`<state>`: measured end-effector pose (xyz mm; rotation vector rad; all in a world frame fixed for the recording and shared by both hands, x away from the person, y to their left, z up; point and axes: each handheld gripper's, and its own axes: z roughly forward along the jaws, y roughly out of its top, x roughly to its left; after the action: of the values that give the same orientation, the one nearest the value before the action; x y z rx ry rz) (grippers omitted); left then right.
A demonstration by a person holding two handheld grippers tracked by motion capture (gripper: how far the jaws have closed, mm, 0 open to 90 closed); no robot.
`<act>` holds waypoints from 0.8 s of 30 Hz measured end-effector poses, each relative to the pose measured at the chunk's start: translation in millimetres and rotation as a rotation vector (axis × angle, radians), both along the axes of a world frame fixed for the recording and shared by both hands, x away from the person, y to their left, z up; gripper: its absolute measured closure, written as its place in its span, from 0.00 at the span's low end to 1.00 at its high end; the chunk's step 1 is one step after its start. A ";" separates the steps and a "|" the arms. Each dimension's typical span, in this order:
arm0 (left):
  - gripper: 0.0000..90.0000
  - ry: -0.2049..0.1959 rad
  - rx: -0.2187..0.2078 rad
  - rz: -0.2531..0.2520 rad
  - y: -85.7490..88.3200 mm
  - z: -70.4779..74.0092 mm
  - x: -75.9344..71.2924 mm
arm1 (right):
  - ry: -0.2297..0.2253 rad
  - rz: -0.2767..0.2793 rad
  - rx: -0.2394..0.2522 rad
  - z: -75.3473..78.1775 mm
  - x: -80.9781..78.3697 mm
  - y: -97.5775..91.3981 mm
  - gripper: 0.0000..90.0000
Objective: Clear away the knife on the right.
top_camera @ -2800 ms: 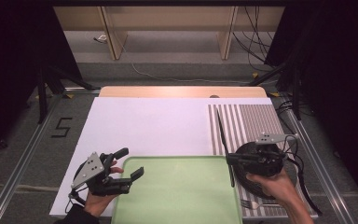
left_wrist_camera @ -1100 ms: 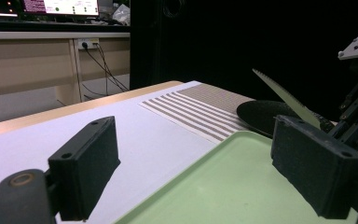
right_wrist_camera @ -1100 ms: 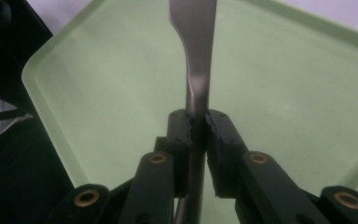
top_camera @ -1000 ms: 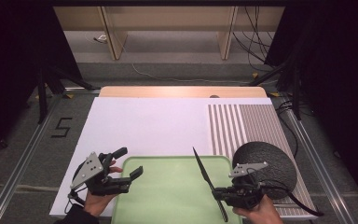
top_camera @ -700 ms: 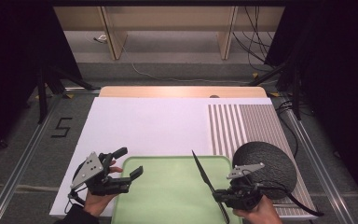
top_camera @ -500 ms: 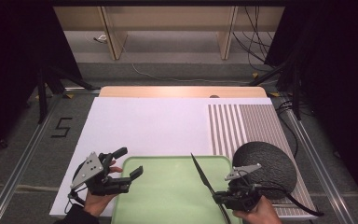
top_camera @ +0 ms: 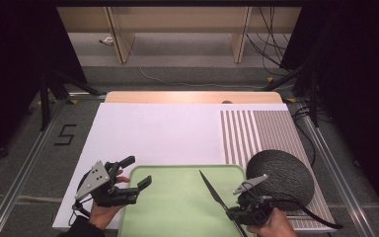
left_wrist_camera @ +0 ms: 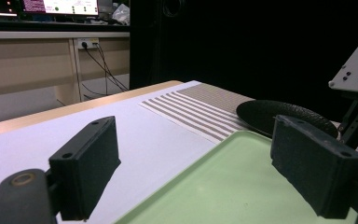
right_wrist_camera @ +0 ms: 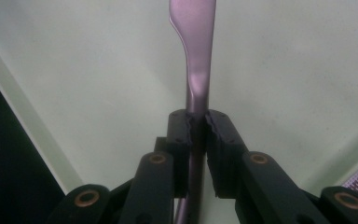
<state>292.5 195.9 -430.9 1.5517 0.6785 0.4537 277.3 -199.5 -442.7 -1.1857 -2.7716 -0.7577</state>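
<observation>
Right gripper (top_camera: 237, 213) is pinching a dark knife (top_camera: 212, 189) by its handle, jaws pressed tight on it in the right gripper view (right_wrist_camera: 196, 126); the blade (right_wrist_camera: 192, 42) extends over the green tray (top_camera: 177, 207). Left gripper (top_camera: 132, 174) is spread wide with nothing between its jaws, at the tray's left edge. A dark round mat (top_camera: 281, 175) lies on the counter (top_camera: 153, 133) just right of the tray, over the striped section.
</observation>
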 end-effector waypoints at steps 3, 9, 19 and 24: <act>0.17 0.000 0.001 0.000 -0.3 -0.1 -0.1 | 0.015 -0.006 -0.027 -2.7 0.8 1.5 0.89; 0.17 0.000 0.000 -0.001 -0.2 -0.1 -0.1 | 0.040 -0.007 -0.085 -10.2 2.6 6.6 0.89; 0.17 0.003 0.002 -0.002 -0.3 -0.2 0.1 | 0.060 0.002 -0.130 -17.7 3.2 10.6 0.89; 0.17 0.002 0.001 0.000 -0.3 -0.1 0.1 | 0.066 -0.007 -0.120 -17.8 4.3 10.4 0.77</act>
<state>292.6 195.7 -431.0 1.5529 0.6798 0.4527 281.6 -189.1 -460.5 -1.2165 -2.7949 -0.5481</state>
